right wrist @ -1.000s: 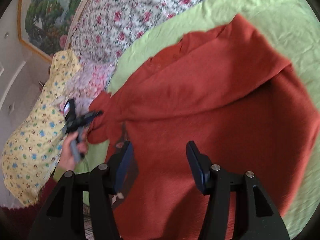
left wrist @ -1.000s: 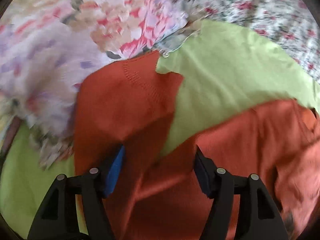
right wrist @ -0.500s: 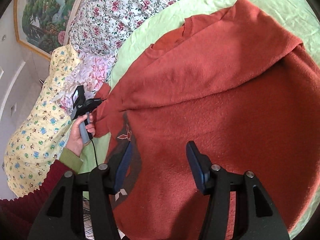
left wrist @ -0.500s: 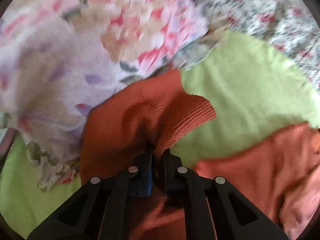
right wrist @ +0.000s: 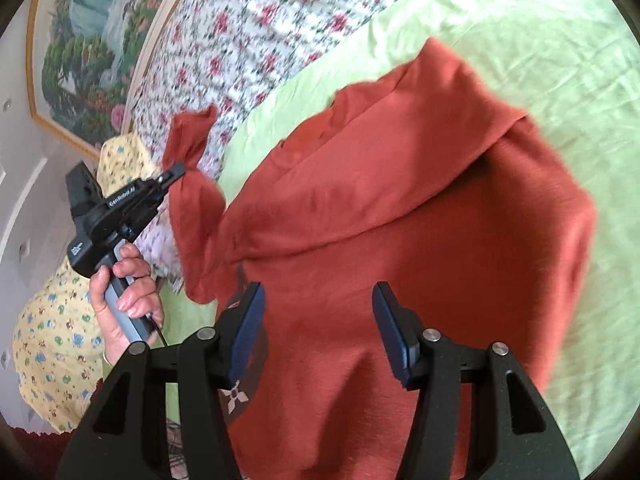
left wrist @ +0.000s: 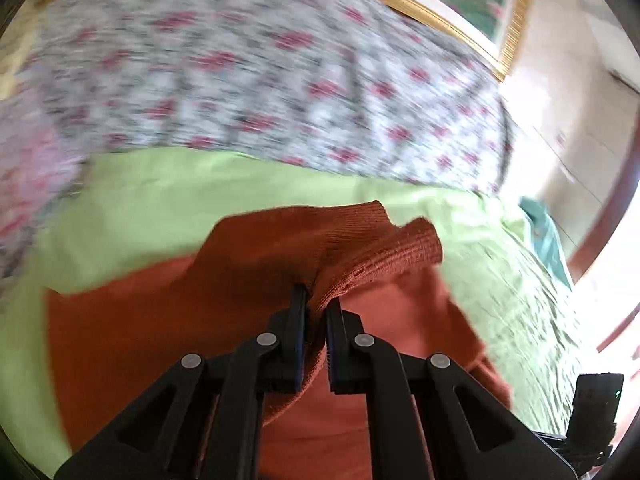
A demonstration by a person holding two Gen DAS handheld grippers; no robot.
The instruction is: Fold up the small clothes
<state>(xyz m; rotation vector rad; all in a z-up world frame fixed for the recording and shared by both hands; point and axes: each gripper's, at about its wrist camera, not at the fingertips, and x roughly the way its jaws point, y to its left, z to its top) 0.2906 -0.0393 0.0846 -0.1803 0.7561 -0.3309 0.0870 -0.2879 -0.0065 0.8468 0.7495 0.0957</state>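
A rust-orange sweater (right wrist: 400, 216) lies spread on a light green sheet (right wrist: 560, 60), its right sleeve folded over the body. My left gripper (left wrist: 317, 304) is shut on the ribbed cuff of the left sleeve (left wrist: 384, 248) and holds it lifted above the bed. It also shows in the right wrist view (right wrist: 176, 170), where the sleeve (right wrist: 196, 200) hangs from it. My right gripper (right wrist: 318, 312) is open and empty, hovering over the sweater's lower body.
A floral quilt (right wrist: 260, 28) lies along the far edge of the bed. A yellow printed garment (right wrist: 52, 340) and a pale floral cloth (right wrist: 160, 240) sit at the left. A framed landscape painting (right wrist: 84, 40) hangs behind.
My left gripper shut on the sleeve cuff, then lifted it up off the bed and swung it toward the sweater's body. My right gripper stayed open over the hem.
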